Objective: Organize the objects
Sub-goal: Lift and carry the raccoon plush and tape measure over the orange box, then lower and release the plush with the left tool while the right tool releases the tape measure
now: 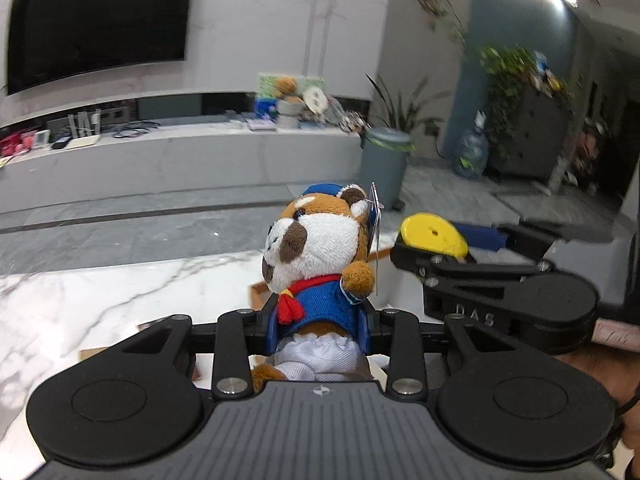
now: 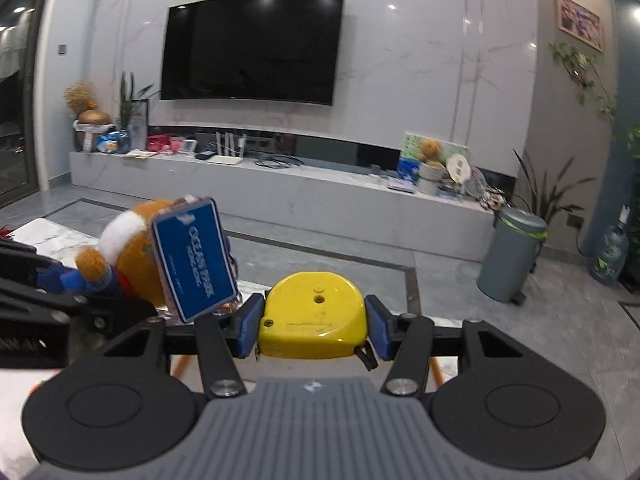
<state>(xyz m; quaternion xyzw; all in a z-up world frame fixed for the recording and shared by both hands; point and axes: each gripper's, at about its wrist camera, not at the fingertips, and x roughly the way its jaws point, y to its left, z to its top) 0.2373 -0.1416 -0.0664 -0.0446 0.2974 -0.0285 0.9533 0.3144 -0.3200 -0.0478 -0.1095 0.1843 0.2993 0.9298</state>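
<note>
Both tools are loaded above the white marble table (image 1: pixel 100 292). The left gripper (image 1: pixel 320 322) has its blue-padded fingers (image 1: pixel 271 326) clenched around the waist of a plush toy (image 1: pixel 320 256), held upright at 12 o'clock in the left wrist view, its blue hang tag (image 2: pixel 194 266) dangling toward the neighbouring tool. The right gripper (image 2: pixel 314 330) grips a yellow tape measure (image 2: pixel 314 316) by its 2 flat sides, at 12 o'clock in its own view and at 3 o'clock from the left one.

No container or clear destination shows, so each item is best carried level and set down before its fingers part. The 2 tools sit close together; keeping them apart should stop the tag snagging.

The toy is soft pile fabric that compresses and may sag. The tape measure is hard, smooth plastic, rounded on top, and likely to slip if the squeeze eases.
</note>
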